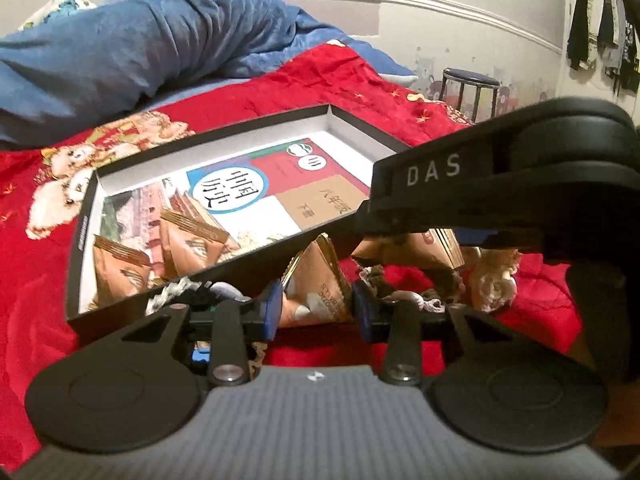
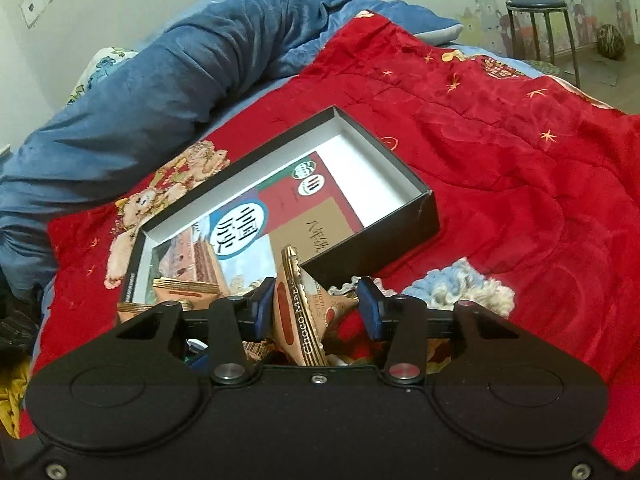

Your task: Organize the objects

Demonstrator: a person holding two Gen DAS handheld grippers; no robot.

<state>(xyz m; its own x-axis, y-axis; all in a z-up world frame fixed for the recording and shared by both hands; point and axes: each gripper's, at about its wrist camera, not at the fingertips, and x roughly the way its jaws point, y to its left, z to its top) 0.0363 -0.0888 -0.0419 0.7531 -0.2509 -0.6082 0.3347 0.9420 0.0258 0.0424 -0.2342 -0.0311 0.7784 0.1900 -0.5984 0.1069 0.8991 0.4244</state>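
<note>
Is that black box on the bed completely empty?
No. The black box already holds a textbook lying flat, with brown snack packets resting at its near end.

Black box [image 2: 424, 216] on red quilt w/ textbook [image 2: 280, 216], 2 tan snack packets [image 1: 120, 268] inside.

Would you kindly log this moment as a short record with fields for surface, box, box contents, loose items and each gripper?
surface: red blanket on a bed, blue duvet behind
box: black box, open top, white inside
box contents: textbook lying flat; two snack packets on its near end
loose items: knitted piece beside the box
left gripper: open, snack packet between its fingers, not clamped
right gripper: open, Choco packet between its fingers, grip unclear
</note>
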